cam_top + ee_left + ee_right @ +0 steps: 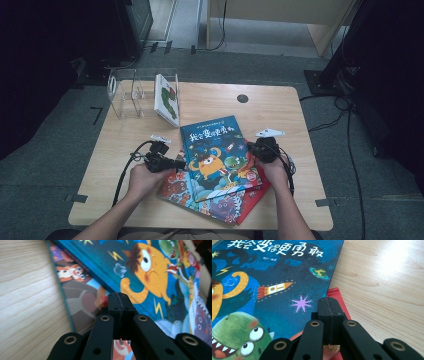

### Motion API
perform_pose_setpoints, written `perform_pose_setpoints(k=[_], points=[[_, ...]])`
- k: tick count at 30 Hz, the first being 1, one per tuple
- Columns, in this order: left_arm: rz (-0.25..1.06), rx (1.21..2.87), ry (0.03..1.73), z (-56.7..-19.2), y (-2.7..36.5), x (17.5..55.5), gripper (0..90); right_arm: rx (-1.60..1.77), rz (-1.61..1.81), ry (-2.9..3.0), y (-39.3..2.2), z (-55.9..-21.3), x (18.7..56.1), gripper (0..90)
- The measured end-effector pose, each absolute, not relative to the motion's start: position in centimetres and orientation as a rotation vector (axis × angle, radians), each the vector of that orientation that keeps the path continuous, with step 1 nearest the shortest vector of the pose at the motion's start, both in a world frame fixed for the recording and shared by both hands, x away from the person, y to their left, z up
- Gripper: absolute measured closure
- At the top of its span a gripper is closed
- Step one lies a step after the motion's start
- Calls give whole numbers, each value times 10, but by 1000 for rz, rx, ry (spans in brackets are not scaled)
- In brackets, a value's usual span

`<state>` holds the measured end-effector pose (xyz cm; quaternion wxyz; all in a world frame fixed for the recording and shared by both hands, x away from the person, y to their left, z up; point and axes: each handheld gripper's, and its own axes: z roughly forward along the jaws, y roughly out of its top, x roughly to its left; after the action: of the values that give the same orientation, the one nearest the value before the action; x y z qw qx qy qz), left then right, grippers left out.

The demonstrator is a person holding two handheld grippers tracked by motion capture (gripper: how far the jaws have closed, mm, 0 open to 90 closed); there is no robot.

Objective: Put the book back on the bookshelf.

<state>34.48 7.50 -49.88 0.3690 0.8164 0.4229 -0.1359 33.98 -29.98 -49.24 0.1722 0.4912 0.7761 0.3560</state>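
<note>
From the high view, the blue hardcover picture book with the orange monster on its cover lies on top of a fanned pile in the middle of the pale wooden table, its long axis tilted slightly, running from about eleven o'clock down to five o'clock. The left tongs sit at the book's nine o'clock edge, touching or just beside it, and the right tongs at its three o'clock edge, so the book lies between the two hands, each about equally near. Under it peek an illustrated cartoon-cover book and a red-covered book; up at eleven o'clock a white book with a green picture leans in a clear acrylic stand. Over to the left gripper view: the jaws are pressed together with nothing between them, the tips hovering over the blue book's spine edge, the cover spreading away toward one o'clock, the cartoon-cover book showing beneath at eleven. Now the right gripper view: jaws again closed and empty, tips right at the blue cover's lower corner, which stretches off toward eleven o'clock, the red cover poking out just ahead at twelve. By my read, the next move is a lift from both side edges, and the tongs must first part.
</note>
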Motion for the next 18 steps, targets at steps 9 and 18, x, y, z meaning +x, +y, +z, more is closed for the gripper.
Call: perform_pose_setpoints(k=[9, 18], points=[[-354, 2082, 1085, -500, 71, 342, 900, 1378, 1006, 2198, -299, -493, 339, 900], [-358, 2088, 1076, -499, 66, 340, 900, 1376, 980, 2183, -299, -493, 341, 900]])
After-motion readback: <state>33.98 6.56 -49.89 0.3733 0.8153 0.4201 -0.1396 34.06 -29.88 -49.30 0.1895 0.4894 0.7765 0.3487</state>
